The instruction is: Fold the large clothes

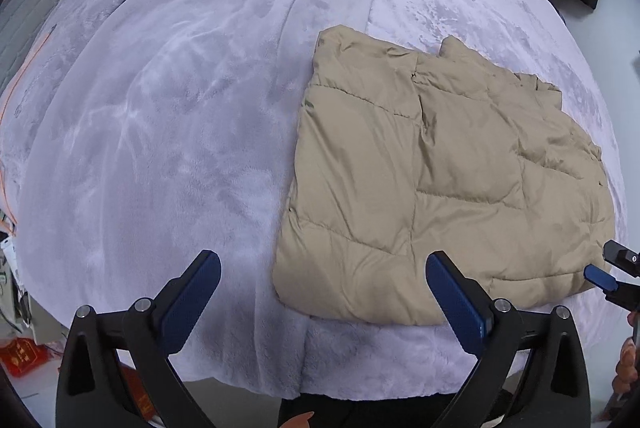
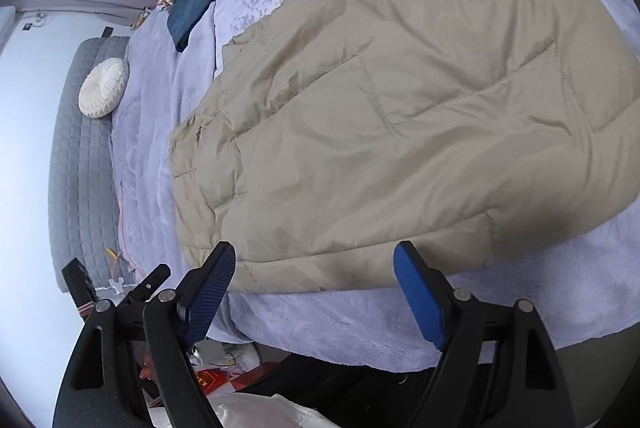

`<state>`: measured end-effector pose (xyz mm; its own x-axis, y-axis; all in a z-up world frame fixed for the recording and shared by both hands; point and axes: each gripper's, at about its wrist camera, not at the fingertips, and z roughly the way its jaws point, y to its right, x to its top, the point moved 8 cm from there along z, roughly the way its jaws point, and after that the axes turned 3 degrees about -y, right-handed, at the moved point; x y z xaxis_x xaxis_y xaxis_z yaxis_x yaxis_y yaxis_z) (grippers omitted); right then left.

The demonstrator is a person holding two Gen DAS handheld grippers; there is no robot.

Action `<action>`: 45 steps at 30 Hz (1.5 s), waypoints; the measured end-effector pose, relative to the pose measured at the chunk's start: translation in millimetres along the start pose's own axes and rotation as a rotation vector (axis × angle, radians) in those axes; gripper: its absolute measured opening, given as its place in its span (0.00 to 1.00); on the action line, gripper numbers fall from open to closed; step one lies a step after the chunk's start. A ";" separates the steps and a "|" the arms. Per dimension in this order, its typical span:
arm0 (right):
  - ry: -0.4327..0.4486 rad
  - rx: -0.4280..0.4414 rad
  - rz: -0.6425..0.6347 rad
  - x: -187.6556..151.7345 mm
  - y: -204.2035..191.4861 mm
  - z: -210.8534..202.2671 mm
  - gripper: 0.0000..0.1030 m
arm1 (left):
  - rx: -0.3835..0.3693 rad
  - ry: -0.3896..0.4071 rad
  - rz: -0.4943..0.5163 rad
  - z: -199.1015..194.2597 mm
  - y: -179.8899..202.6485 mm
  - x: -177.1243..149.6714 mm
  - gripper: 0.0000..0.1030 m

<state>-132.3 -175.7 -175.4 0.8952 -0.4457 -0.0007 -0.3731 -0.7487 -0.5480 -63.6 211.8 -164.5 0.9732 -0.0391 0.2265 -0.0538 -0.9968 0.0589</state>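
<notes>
Lavender fleece blanket (image 1: 160, 147) covers the bed, and my left gripper (image 1: 322, 286) hangs wide open over its near edge. Tan puffer jacket (image 1: 440, 179) lies folded flat just right of it; my right gripper (image 2: 314, 280) gapes empty at its hem.

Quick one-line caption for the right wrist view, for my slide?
Open right gripper poised at the near edge of a folded tan puffer jacket on a lavender bedspread.

Soft even daylight; strong fisheye edge warping
</notes>
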 end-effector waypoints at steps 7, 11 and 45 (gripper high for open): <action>0.006 -0.043 0.003 5.2 -28.4 25.6 0.84 | -0.040 -0.054 0.058 21.8 -5.1 25.0 1.00; -0.012 -0.072 0.017 6.1 -34.5 39.8 0.84 | -0.072 -0.076 0.074 34.2 -6.8 32.4 1.00; -0.029 -0.194 -0.070 46.0 -48.3 96.4 0.86 | -0.517 -0.142 -0.009 83.7 -10.7 79.4 1.00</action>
<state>-49.6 -112.7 -229.6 0.9264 -0.3766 0.0062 -0.3468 -0.8592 -0.3761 33.0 213.5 -228.5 0.9929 -0.0759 0.0919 -0.1138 -0.8345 0.5392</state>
